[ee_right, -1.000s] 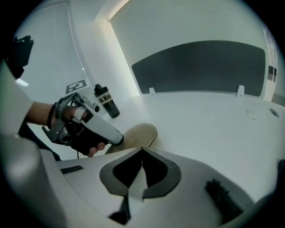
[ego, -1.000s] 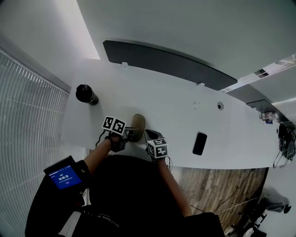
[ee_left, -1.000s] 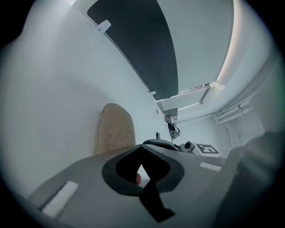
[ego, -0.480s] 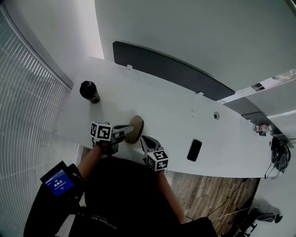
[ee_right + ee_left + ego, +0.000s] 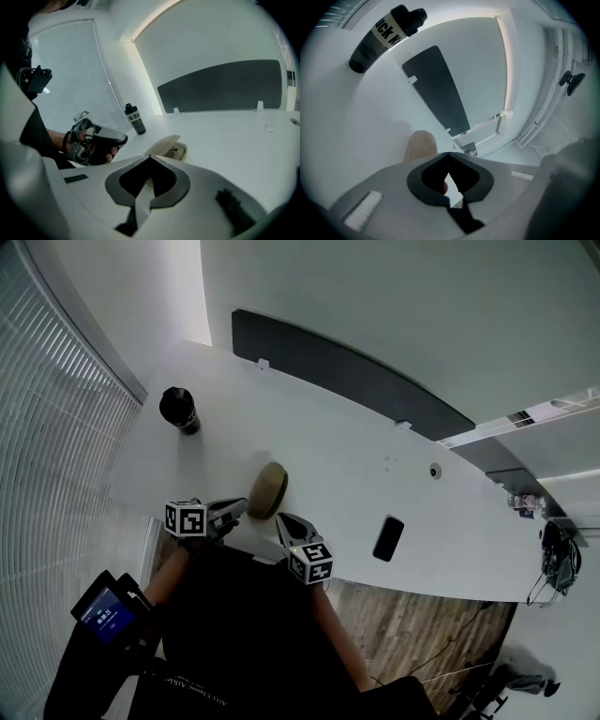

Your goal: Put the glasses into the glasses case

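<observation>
Jaws L: left gripper [image 5: 449, 154] has its jaws pressed together w/ nothing between them. The tips aim toward the case but stop short of it.
Jaws R: right gripper [image 5: 150, 158] is the same, jaws closed on nothing, near the case but apart from it.
Case: glasses case [image 5: 167, 146] lies on the white bench [image 5: 319, 456], just ahead of both grippers.
Lid: in the right gripper view it looks propped partway up, not shut. From the left gripper view we can't tell.
Glasses: a small dark bit shows under the lid, prob. the glasses [image 5: 174, 150]. It's too small for us to be sure.
Progress: we judge the glasses are likely in. What's left is to close the lid, if it really is ajar.
Materials: case is tan, matte, an oval clamshell, and looks like a rigid shell. Bench is smooth and white.
Other: black cylindrical bottle [image 5: 178, 410] w/ white label stands far left. Dark flat phone [image 5: 386, 538] lies to the right. Long dark panel [image 5: 347, 379] runs along the bench's back edge.
</observation>
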The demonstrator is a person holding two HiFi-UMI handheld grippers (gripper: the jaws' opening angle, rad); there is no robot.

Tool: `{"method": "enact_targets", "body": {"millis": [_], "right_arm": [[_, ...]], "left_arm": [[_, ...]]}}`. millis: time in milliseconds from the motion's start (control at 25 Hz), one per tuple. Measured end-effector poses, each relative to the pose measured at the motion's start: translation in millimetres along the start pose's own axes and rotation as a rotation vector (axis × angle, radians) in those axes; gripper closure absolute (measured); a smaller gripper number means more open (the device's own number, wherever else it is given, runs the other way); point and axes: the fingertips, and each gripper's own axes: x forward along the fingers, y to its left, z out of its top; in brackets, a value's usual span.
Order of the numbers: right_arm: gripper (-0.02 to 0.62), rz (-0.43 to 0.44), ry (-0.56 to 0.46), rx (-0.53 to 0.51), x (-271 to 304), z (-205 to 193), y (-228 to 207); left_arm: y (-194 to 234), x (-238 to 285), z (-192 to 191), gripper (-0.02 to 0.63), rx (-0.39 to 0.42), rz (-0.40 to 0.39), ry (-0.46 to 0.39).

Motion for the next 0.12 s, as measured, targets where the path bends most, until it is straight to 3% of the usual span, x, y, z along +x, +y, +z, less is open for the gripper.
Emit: {"method": "enact_targets", "body": {"millis": [120], "right_arm": [[0.589, 0.001, 0.009, 0.012, -1.8, -0.4, 3.3]], "left_arm": [[-2.2, 4.1, -12.0, 0.598, 0.046, 0.033, 0.075]]}}
